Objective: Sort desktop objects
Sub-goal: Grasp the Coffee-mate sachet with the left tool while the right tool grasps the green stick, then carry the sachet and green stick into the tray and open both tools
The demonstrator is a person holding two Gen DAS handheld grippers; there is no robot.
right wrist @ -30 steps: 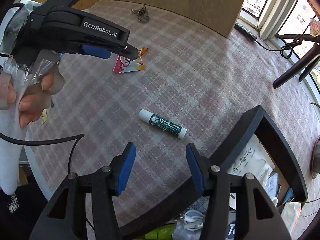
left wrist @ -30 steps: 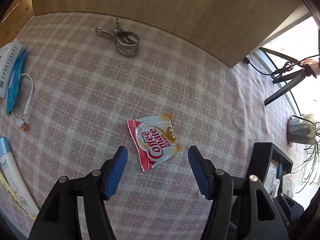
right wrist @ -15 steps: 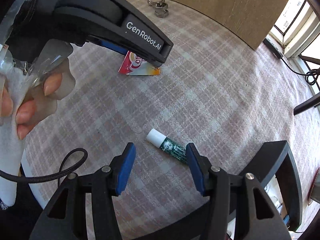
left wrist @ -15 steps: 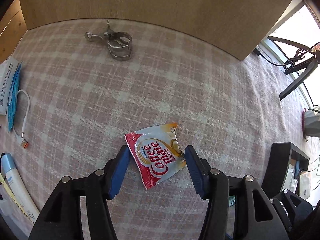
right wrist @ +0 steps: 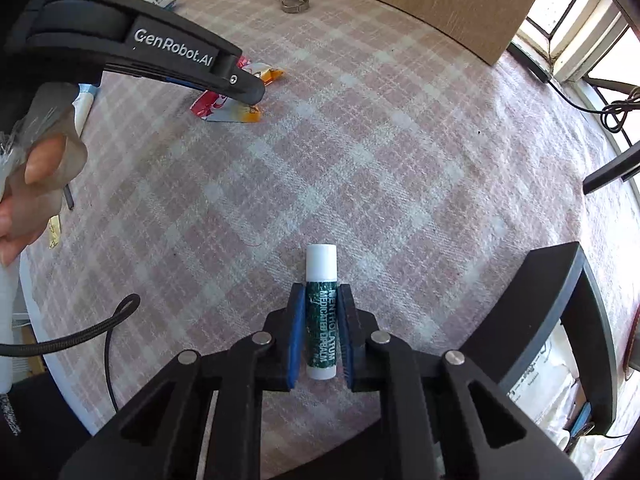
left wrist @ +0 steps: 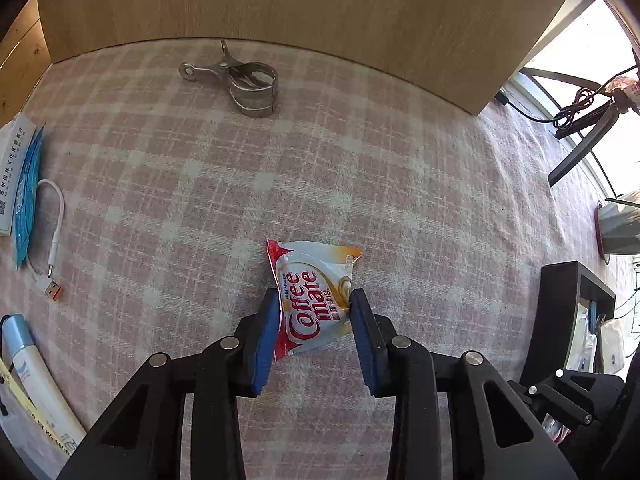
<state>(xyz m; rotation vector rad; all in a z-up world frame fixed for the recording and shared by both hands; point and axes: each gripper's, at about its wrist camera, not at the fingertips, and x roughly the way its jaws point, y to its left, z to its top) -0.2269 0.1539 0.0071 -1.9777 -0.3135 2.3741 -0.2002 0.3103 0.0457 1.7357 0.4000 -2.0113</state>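
A red and white Coffee mate sachet (left wrist: pixel 312 300) lies on the pink checked tablecloth (left wrist: pixel 360 168). My left gripper (left wrist: pixel 314 300) is shut on it, both blue pads pressing its sides. The sachet also shows in the right wrist view (right wrist: pixel 228 108) under the left gripper's black arm (right wrist: pixel 160 52). A green and white lip balm tube (right wrist: pixel 321 312) lies on the cloth, pointing away. My right gripper (right wrist: pixel 321 296) is shut on its green body.
A metal clip (left wrist: pixel 244 84) lies near the wooden back panel (left wrist: pixel 320 8). A white USB cable (left wrist: pixel 52 248), blue packets (left wrist: pixel 26 192) and a tube (left wrist: pixel 32 368) lie at the left. A black organizer box (right wrist: pixel 560 320) with items stands at the right.
Both grippers moved down and forward onto their objects and closed: the left on the sachet, the right on the lip balm, which now points straight away.
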